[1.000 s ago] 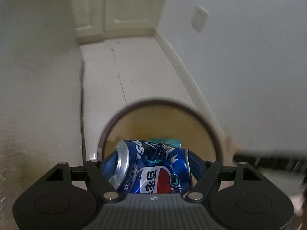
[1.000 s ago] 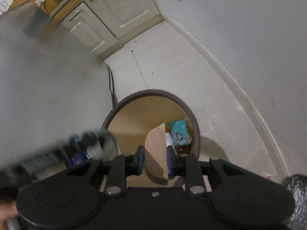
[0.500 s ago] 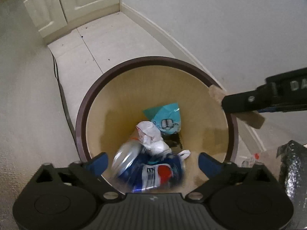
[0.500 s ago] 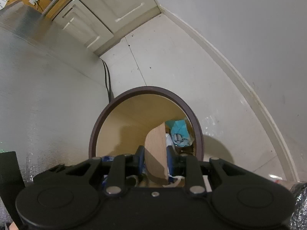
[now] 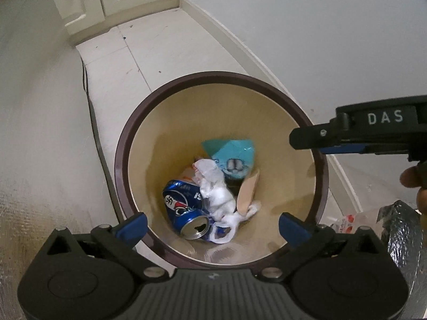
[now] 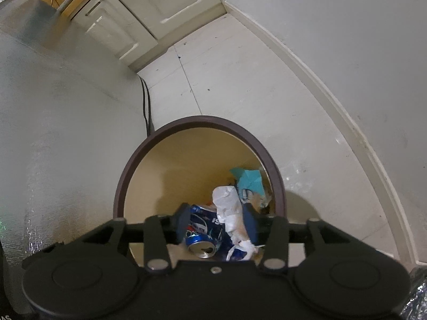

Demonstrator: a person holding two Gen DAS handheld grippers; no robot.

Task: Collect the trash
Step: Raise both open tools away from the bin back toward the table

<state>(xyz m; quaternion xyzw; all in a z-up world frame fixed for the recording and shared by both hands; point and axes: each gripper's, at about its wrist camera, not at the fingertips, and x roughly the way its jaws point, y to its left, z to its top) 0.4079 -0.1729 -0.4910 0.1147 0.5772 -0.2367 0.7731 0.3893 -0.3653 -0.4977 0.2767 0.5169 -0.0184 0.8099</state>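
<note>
A round bin with a dark brown rim (image 5: 125,144) (image 6: 125,181) stands on the floor below both grippers. Inside lie a crushed blue Pepsi can (image 5: 184,208) (image 6: 201,229), crumpled white paper (image 5: 214,192) (image 6: 229,208), a teal wrapper (image 5: 232,152) (image 6: 249,180) and a brown cardboard piece (image 5: 246,193). My left gripper (image 5: 213,224) is open and empty above the bin's near rim. My right gripper (image 6: 216,220) is open and empty over the bin; it also shows from the side in the left wrist view (image 5: 347,136).
A pale wall or appliance side (image 6: 53,133) stands left of the bin, with a black cable (image 6: 145,101) running down beside it. Cream cabinets (image 6: 160,13) stand at the far end. A white wall with skirting (image 6: 347,120) runs along the right. Silver foil material (image 5: 403,229) lies lower right.
My left gripper opened and the Pepsi can fell into the bin. My right gripper opened and the cardboard piece it held dropped into the bin.
</note>
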